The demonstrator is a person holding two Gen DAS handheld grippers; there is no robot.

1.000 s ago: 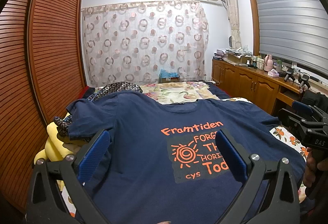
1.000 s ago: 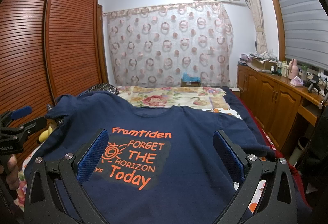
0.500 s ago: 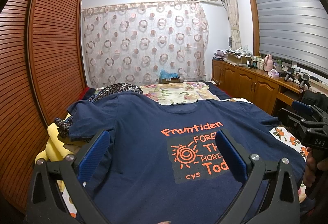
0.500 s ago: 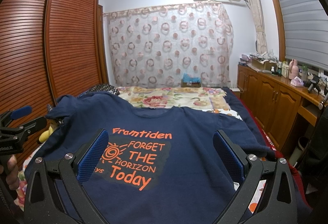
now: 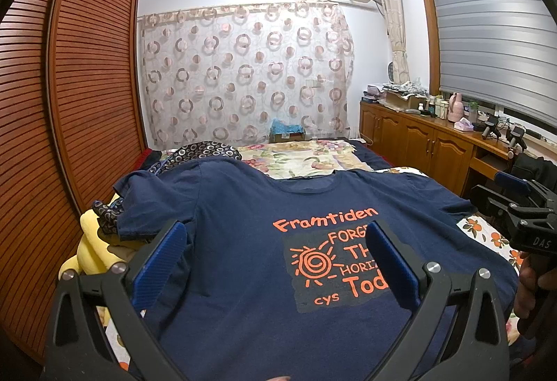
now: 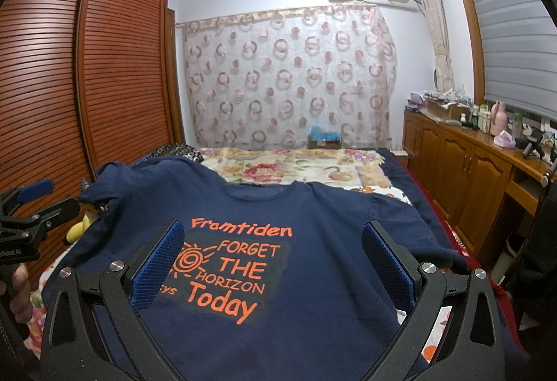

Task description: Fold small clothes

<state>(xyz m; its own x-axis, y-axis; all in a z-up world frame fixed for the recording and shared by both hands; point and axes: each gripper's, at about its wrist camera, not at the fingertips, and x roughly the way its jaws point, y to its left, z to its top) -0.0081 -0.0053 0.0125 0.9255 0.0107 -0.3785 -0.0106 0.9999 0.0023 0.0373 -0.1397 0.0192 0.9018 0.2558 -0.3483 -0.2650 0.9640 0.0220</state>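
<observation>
A navy T-shirt [image 5: 243,241] [image 6: 313,214] with orange print lies spread face up on the bed, collar toward the far end. Its left sleeve [image 5: 146,203] is rumpled over a yellow plush toy. My left gripper [image 5: 275,241] hovers open above the shirt's left half, nothing between its blue pads. Over the shirt's middle and right half, my right gripper [image 6: 273,241] also stands wide open and empty. Each gripper shows at the edge of the other's view: the right gripper [image 5: 515,207], the left gripper [image 6: 31,207], both held by a hand.
A floral bedspread [image 6: 296,168] covers the bed beyond the shirt. A slatted wooden wardrobe [image 5: 69,102] runs along the left. Wooden cabinets [image 6: 470,172] with clutter on top line the right wall. A yellow plush toy [image 5: 94,241] and patterned dark cloth [image 5: 195,151] lie at the shirt's left.
</observation>
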